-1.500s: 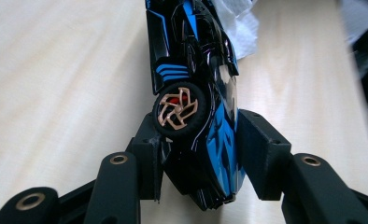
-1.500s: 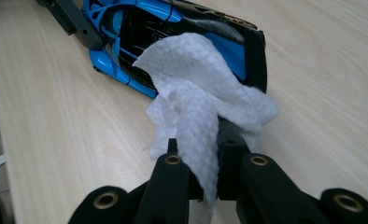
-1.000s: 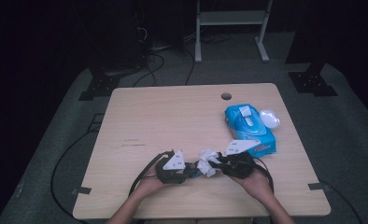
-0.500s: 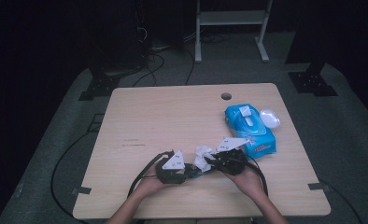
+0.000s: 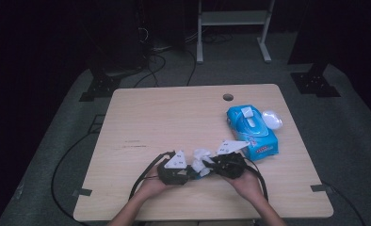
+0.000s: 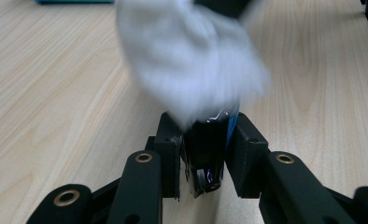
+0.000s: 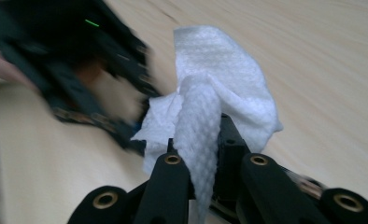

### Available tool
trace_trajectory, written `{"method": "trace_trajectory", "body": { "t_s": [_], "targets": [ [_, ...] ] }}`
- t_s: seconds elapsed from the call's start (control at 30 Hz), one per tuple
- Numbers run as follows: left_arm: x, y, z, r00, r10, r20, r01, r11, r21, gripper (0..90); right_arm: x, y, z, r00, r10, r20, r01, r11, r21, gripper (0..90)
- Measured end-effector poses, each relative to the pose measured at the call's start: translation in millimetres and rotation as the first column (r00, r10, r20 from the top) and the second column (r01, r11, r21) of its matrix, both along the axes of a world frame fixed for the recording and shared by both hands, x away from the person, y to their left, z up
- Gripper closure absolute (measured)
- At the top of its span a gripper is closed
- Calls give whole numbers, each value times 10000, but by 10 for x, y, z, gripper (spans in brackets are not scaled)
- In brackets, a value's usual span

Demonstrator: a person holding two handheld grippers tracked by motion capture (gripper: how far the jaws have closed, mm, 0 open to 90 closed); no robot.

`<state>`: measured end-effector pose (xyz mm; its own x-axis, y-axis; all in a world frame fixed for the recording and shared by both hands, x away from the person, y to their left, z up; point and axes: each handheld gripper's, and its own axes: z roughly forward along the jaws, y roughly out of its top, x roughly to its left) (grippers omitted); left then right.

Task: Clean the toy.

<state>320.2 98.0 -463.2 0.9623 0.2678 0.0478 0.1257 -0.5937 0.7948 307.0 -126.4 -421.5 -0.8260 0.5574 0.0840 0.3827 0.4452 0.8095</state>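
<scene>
White embossed wet wipe (image 7: 219,88): soft, light, damp, easily torn; best pinched at a bunched fold. Held just above the table (image 5: 174,117), right gripper (image 5: 211,165) clamped on it, left gripper (image 5: 189,173) clamped on a small dark glossy object (image 6: 209,149). Blue wipes pack (image 5: 252,132) near, clear of the work.

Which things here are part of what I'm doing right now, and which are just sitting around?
In use:
white textured wipe, in the right gripper
small dark glossy object, in the left gripper

Lying about:
blue wipes pack
white oval lid
light wooden table
</scene>
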Motion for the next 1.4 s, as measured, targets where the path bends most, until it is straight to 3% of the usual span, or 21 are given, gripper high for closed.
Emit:
{"method": "trace_trajectory", "body": {
  "t_s": [0.07, 0.1, 0.17, 0.23, 0.3, 0.37, 0.43, 0.47, 0.53, 0.63, 0.7, 0.73, 0.83, 0.93, 1.03, 1.1, 1.13, 1.2, 1.3, 1.4],
  "targets": [
    [-12, -3, 6, 9999, -32, 121, 30, 9999, 105, 683, -47, 133, -13, 9993, 318, 174, -317, 9995, -23, 840],
    [-15, -1, 7, 9999, -25, 152, 22, 9999, 146, 684, -48, 171, -10, 9986, 518, 45, -518, 9987, -36, 840],
    [-15, 5, 5, 9999, -35, 166, 32, 9999, 161, 689, -49, 174, 12, 9984, 488, 275, -478, 9982, -361, 840],
    [-9, 16, -1, 9999, -5, 124, 3, 10000, 91, 692, -30, 75, 36, 9988, 117, 486, -86, 9979, -636, 840],
    [-3, 24, -4, 9999, 4, 139, -6, 10000, 86, 695, -1, -83, 42, 9943, -582, 896, 689, 9903, -1209, 841],
    [3, 14, -7, 9999, -24, 106, 23, 10000, 81, 700, 46, -246, 31, 9959, -848, 315, 867, 9939, -674, 841],
    [4, -3, -8, 9999, -33, 132, 32, 9999, 125, 702, 25, -241, 23, 9939, -982, 494, 1018, 9919, -761, 841],
    [3, -5, -9, 9999, -23, 118, 22, 9999, 106, 702, 9, -203, 24, 9945, -884, 557, 926, 9927, -776, 841],
    [-1, -2, -12, 10000, 21, 52, -22, 10000, 68, 703, -17, -92, 13, 9991, -368, 217, 373, 9990, -264, 841],
    [-3, 18, -6, 10000, 38, 67, -39, 9999, 133, 704, -53, 44, 23, 9983, 8, 580, 33, 9975, -710, 840],
    [-3, 28, -5, 10000, 50, 76, -51, 9999, 130, 704, -41, 24, 40, 9985, -7, 539, 46, 9974, -723, 840],
    [-2, 34, -5, 10000, 52, 83, -53, 9999, 135, 704, -22, -39, 54, 9980, -237, 586, 278, 9971, -706, 840],
    [6, 44, -6, 10000, 35, 51, -36, 9999, 120, 704, 24, -348, 61, 9856, -1386, 973, 1503, 9807, -1252, 841],
    [16, 45, -10, 10000, 25, -10, -25, 10000, 71, 704, 56, -489, 45, 9815, -1821, 583, 1868, 9784, -883, 841],
    [16, 42, -8, 10000, 19, 8, -19, 9999, 104, 704, 22, -333, 31, 9928, -1151, 330, 1164, 9924, -399, 841],
    [10, 43, -8, 10000, 61, 3, -61, 9999, 112, 703, -22, -158, 4, 9978, -527, 403, 549, 9969, -554, 841],
    [9, 48, -7, 10000, 65, 10, -65, 9999, 115, 703, -41, -100, 2, 9972, -388, 636, 436, 9962, -753, 841],
    [8, 59, -5, 10000, 59, 44, -60, 9999, 120, 703, -29, -103, 24, 9972, -376, 639, 429, 9956, -830, 840],
    [10, 69, -3, 10000, 27, 51, -28, 9999, 153, 703, 32, -304, 23, 9925, -1022, 676, 1082, 9898, -928, 841],
    [16, 72, -7, 10000, -5, 38, 5, 9999, 113, 703, 71, -528, 19, 9832, -1747, 519, 1782, 9813, -723, 840]
  ]
}}
